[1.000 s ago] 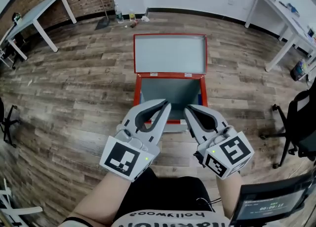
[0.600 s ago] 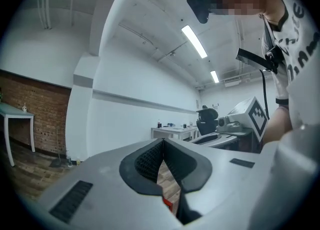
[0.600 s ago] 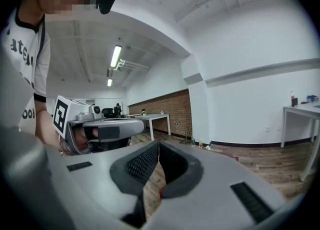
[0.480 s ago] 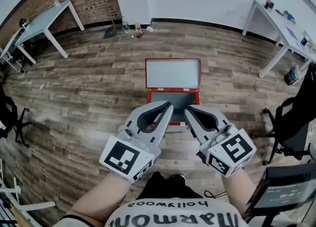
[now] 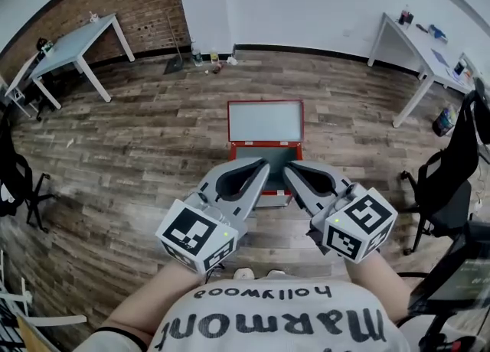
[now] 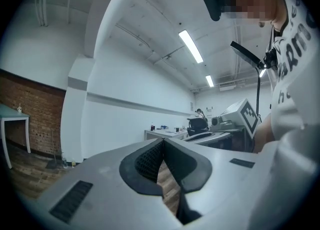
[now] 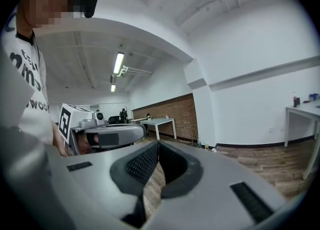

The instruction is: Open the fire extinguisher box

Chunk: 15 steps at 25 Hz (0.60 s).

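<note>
While the box (image 5: 265, 145) lies on the floor (image 5: 145, 140), lid (image 5: 266, 121) flat back, we judge opening done in the head view; left gripper (image 5: 262, 166) and right gripper (image 5: 289, 169) hover above. Left gripper view: jaws closed, empty. Right gripper view: the same. Next, we simply withdraw.

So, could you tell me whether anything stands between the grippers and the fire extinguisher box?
Nothing visible does. The left gripper and right gripper, both shut and empty, hang above the fire extinguisher box, whose lid already lies open.
</note>
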Each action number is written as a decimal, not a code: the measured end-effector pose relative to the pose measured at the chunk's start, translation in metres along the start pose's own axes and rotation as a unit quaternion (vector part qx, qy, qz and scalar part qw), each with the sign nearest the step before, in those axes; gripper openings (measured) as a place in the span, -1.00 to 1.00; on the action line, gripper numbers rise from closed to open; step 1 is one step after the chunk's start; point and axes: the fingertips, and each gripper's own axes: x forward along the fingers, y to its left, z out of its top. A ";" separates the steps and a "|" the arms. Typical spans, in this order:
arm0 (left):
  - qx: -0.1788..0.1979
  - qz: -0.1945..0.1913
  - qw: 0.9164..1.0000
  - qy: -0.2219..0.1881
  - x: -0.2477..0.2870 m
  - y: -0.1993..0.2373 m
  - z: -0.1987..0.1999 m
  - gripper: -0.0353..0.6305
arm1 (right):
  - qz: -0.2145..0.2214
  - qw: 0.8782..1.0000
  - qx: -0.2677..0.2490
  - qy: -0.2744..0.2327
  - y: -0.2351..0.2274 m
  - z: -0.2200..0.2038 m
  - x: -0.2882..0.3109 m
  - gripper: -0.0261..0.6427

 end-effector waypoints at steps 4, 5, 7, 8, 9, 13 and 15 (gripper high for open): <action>0.008 -0.004 1.000 -0.001 -0.006 -0.010 0.007 -0.88 | -0.006 1.000 -0.008 -0.002 0.010 0.005 -0.013 -0.89; 0.014 -0.005 1.000 0.000 -0.006 -0.012 0.008 -0.88 | -0.008 1.000 -0.008 -0.003 0.011 0.005 -0.015 -0.89; 0.023 -0.006 1.000 0.002 -0.006 -0.015 0.011 -0.88 | -0.013 1.000 -0.007 -0.005 0.010 0.007 -0.021 -0.89; 0.022 -0.006 1.000 0.000 -0.006 -0.015 0.012 -0.88 | -0.017 1.000 -0.007 -0.007 0.009 0.007 -0.023 -0.89; 0.019 -0.005 1.000 -0.003 -0.007 -0.015 0.013 -0.88 | -0.021 1.000 -0.006 -0.010 0.007 0.008 -0.026 -0.89; 0.010 0.003 1.000 -0.006 -0.011 -0.010 0.015 -0.88 | -0.035 0.999 0.001 -0.018 -0.001 0.010 -0.030 -0.89; 0.011 0.009 1.000 -0.004 -0.013 -0.006 0.015 -0.88 | -0.039 0.999 0.002 -0.019 -0.004 0.012 -0.031 -0.89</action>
